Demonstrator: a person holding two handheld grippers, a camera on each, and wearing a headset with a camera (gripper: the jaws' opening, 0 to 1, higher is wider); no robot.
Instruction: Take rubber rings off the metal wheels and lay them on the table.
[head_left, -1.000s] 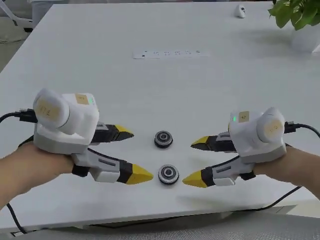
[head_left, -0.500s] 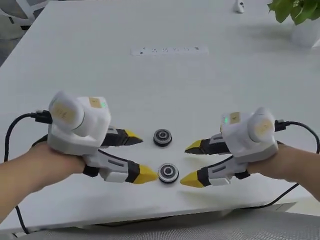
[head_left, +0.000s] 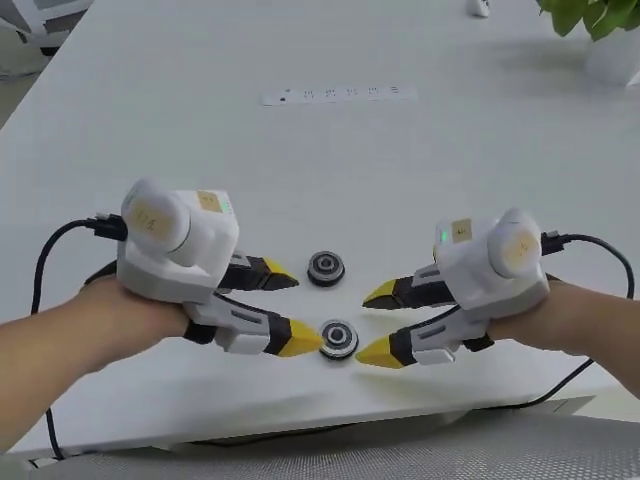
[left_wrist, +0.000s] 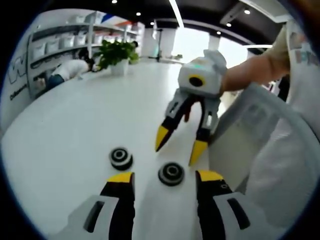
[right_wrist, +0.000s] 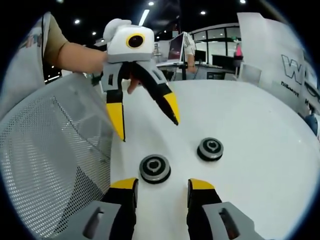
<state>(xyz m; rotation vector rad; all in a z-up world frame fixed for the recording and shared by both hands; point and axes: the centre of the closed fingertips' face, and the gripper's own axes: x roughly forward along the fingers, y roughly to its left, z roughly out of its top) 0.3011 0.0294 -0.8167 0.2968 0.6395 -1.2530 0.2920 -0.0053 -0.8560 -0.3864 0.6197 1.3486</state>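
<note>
Left gripper (head_left: 292, 308), white-grey body, black jaws with yellow tips: gripped in left hand (head_left: 130, 315), jaws spread wide, pointing right, nearer tip just left of near black-rimmed metal wheel (head_left: 338, 339). Right gripper (head_left: 370, 325), same build: gripped in right hand (head_left: 545, 315), jaws spread wide, pointing left, nearer tip just right of that wheel. Both forearms bare, angled in toward wheel.

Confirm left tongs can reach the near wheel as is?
Probably yes: the left tongs are open and the near wheel lies just ahead of their tips, nothing between. The right tongs crowd its other side.
</note>
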